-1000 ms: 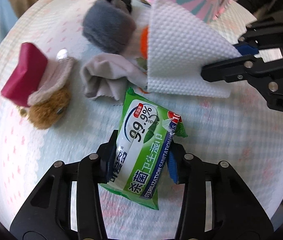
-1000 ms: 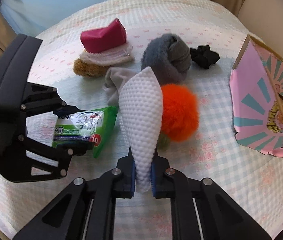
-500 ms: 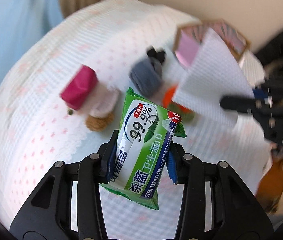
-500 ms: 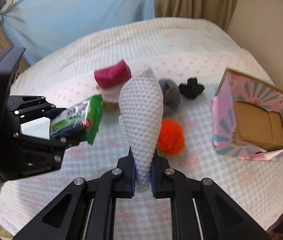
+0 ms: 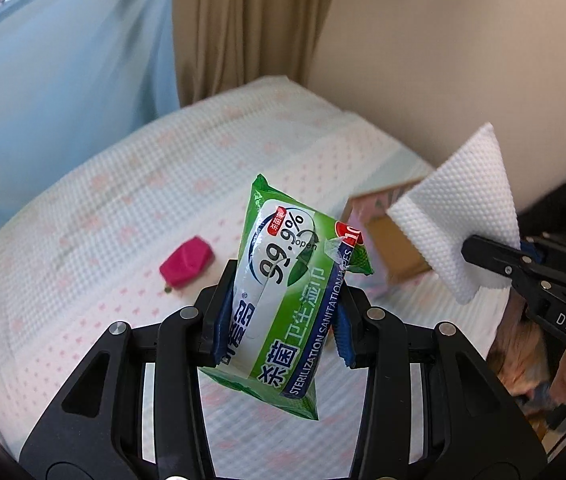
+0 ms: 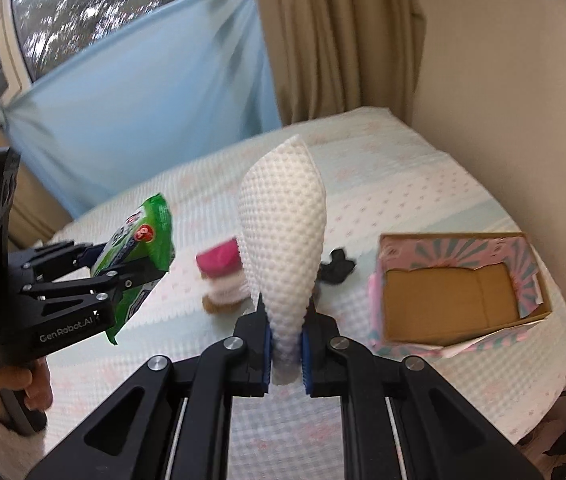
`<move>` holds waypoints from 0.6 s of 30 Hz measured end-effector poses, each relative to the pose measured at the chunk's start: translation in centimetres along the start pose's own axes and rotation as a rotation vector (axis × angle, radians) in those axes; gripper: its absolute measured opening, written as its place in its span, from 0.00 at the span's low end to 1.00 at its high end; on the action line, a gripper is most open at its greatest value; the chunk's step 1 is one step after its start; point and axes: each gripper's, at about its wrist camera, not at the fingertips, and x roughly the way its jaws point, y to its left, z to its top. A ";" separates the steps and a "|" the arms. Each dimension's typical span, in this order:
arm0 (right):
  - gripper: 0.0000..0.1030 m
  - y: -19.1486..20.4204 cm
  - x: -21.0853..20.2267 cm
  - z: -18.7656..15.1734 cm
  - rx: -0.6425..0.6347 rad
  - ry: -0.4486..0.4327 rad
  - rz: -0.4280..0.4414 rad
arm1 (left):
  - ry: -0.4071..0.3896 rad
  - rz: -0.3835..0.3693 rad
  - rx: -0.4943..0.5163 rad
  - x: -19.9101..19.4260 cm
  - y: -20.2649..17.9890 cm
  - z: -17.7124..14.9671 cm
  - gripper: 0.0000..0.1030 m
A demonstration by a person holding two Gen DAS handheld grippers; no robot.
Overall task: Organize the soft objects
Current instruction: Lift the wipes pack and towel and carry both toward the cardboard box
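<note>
High above the bed, my left gripper [image 5: 281, 320] is shut on a green pack of wet wipes [image 5: 283, 292], which stands upright between its blue pads. The same green pack [image 6: 139, 240] and left gripper [image 6: 123, 268] show at the left of the right wrist view. My right gripper [image 6: 286, 344] is shut on a folded white dimpled cloth [image 6: 283, 240] that stands up from its pads. That white cloth [image 5: 463, 216] hangs at the right of the left wrist view. An open pink cardboard box [image 6: 455, 292] lies on the bed to the right.
On the quilted bedspread [image 6: 403, 184] lie a magenta pouch on a plush toy [image 6: 223, 276] and a small black item [image 6: 337, 266]. A blue sheet [image 6: 143, 100], beige curtains [image 6: 323, 32] and a wall stand behind. A hand [image 6: 31, 384] grips the left handle.
Both grippers rose well above the bed with the wipes and the cloth still held. The bed's objects now look small and far; the left view tilted toward the wall and curtain.
</note>
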 end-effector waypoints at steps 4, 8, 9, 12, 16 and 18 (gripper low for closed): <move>0.10 -4.6 -1.9 1.8 0.010 -0.008 0.008 | -0.025 0.019 -0.058 0.0 -3.5 1.8 0.37; 0.10 -10.3 -2.5 3.1 0.029 0.011 0.005 | -0.021 0.022 -0.089 2.1 -7.8 3.9 0.37; 0.10 -11.4 -2.6 3.5 0.034 0.014 0.005 | -0.015 0.022 -0.093 2.8 -8.8 4.4 0.37; 0.10 -15.7 -2.2 4.1 0.038 0.046 -0.012 | 0.012 0.010 -0.110 5.8 -12.8 5.8 0.37; 0.10 -20.6 -0.5 4.7 0.035 0.112 -0.026 | 0.052 0.000 -0.118 9.9 -16.7 6.7 0.37; 0.10 -22.9 0.8 5.0 0.038 0.150 -0.022 | 0.085 0.003 -0.124 12.3 -18.4 6.8 0.37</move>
